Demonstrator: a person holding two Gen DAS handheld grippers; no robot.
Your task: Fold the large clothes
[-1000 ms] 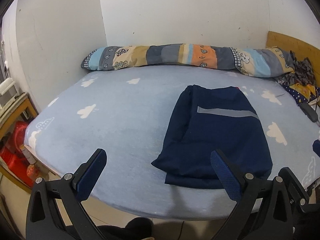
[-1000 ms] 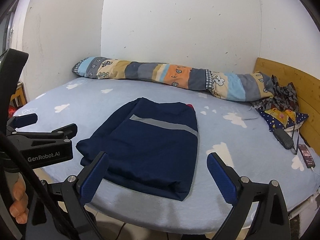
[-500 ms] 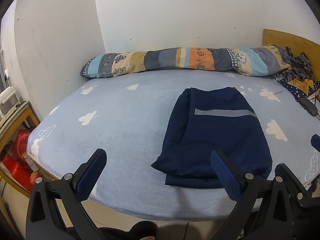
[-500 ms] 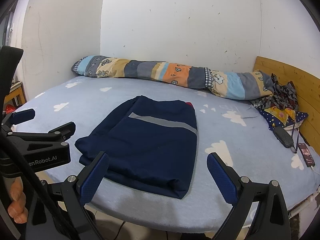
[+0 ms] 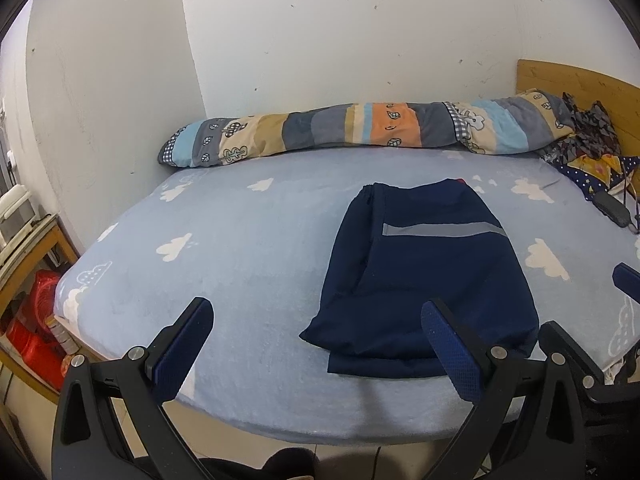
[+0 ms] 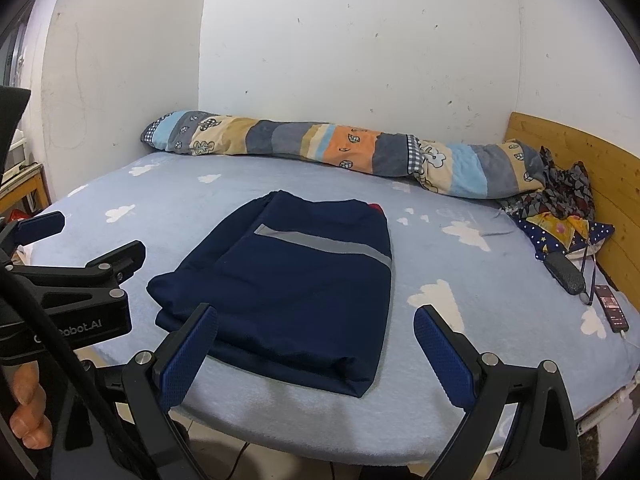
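Observation:
A navy garment [image 5: 428,272] [image 6: 288,280] with a grey reflective stripe lies folded into a neat rectangle on the light blue bed [image 5: 240,248] [image 6: 460,264], near its front edge. My left gripper [image 5: 316,344] hangs open just off the bed's front edge, left of the garment, with nothing between its fingers. My right gripper [image 6: 316,344] is open too, held in front of the garment's near edge and empty. The left gripper's body [image 6: 72,288] shows at the left of the right wrist view, with a person's fingers [image 6: 28,420] below it.
A long patchwork bolster [image 5: 360,128] [image 6: 340,152] lies along the back wall. Crumpled patterned fabric [image 6: 564,208], a dark case [image 6: 566,276] and a phone [image 6: 612,308] sit by the wooden headboard [image 6: 580,160] at right. A wooden shelf with red items [image 5: 32,320] stands left of the bed.
Both grippers have drawn back and risen a little from the bed; the garment appears slightly farther off. Neither gripper has changed its opening, and the garment has not moved.

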